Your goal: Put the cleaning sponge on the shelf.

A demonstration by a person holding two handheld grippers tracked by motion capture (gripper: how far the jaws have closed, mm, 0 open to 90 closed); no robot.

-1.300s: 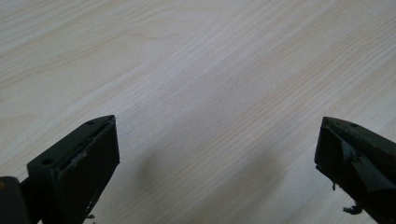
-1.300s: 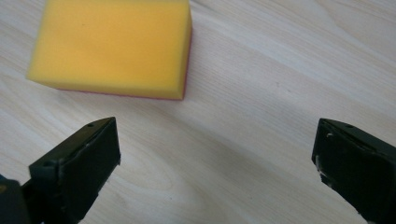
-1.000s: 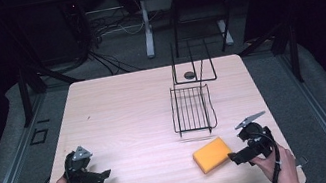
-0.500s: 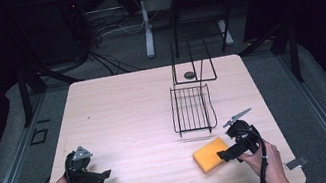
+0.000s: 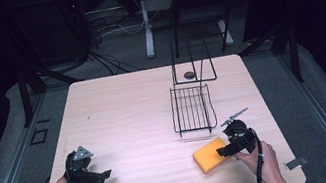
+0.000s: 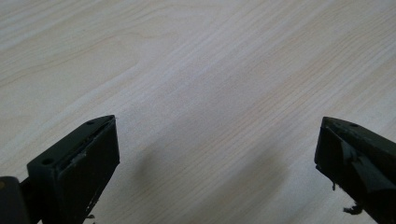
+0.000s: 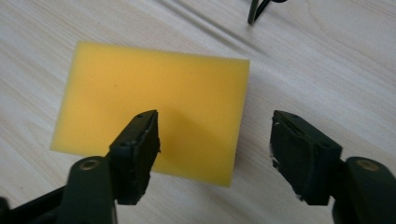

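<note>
Moved: right tongs (image 5: 226,151) have come in from the counter's right edge toward the yellow sponge (image 5: 209,155) and now sit at its right side; left tongs (image 5: 98,176) stay where they were.
Hidden or unclear: the small dark round thing (image 5: 189,74) at the foot of the far wire stand (image 5: 191,62) is too small to identify; the right gripper view cuts the wire rack (image 7: 259,8) off to one leg at the top edge; whether the right tongs touch the sponge cannot be told.
Sponge: flat on the counter (image 5: 132,127), just ahead of the right tongs (image 7: 215,140); one jaw lies over its near corner, the other over bare wood beside it.
Right tongs: spread, gripping nothing.
Left tongs (image 6: 215,154): spread wide over bare counter (image 6: 196,70), well apart from the sponge.
Rack (image 5: 192,109): beyond the right tongs, near the sponge.
</note>
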